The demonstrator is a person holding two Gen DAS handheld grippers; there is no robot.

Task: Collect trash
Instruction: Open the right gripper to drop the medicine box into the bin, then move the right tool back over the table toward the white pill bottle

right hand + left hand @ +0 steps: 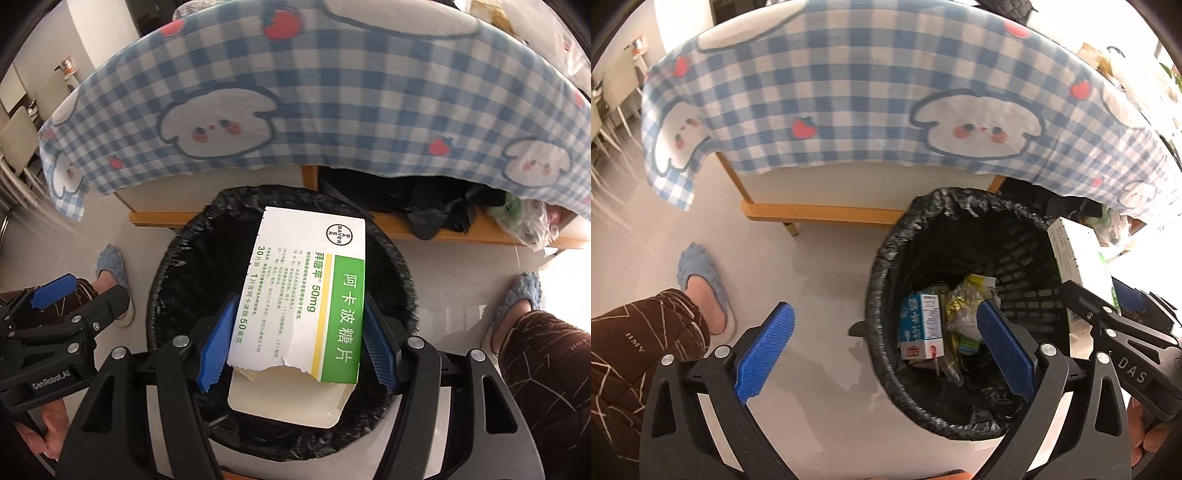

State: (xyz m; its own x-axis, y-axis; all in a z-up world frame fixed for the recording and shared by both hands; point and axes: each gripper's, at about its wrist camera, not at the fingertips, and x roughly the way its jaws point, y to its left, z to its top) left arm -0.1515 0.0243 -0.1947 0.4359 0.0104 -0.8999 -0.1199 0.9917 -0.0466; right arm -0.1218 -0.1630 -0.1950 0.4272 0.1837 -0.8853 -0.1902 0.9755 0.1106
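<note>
The right tongs [295, 345] clamp a torn-open medicine carton [303, 291] by its long sides above the lined trash bin [177, 258], a light, crushable, seemingly empty box best held gently there, while the left tongs [886, 354] stand wide apart, empty.

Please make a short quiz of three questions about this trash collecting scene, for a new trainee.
1. True or false: the right gripper is shut on the white and green medicine box.
2. Multiple choice: the medicine box is (A) on the floor, (B) above the open trash bin, (C) on the checked tablecloth.
3. Short answer: name one item already lying inside the trash bin, as the left wrist view shows.

Key
1. True.
2. B.
3. The blue and white carton. The left gripper is open with nothing between its pads.
</note>
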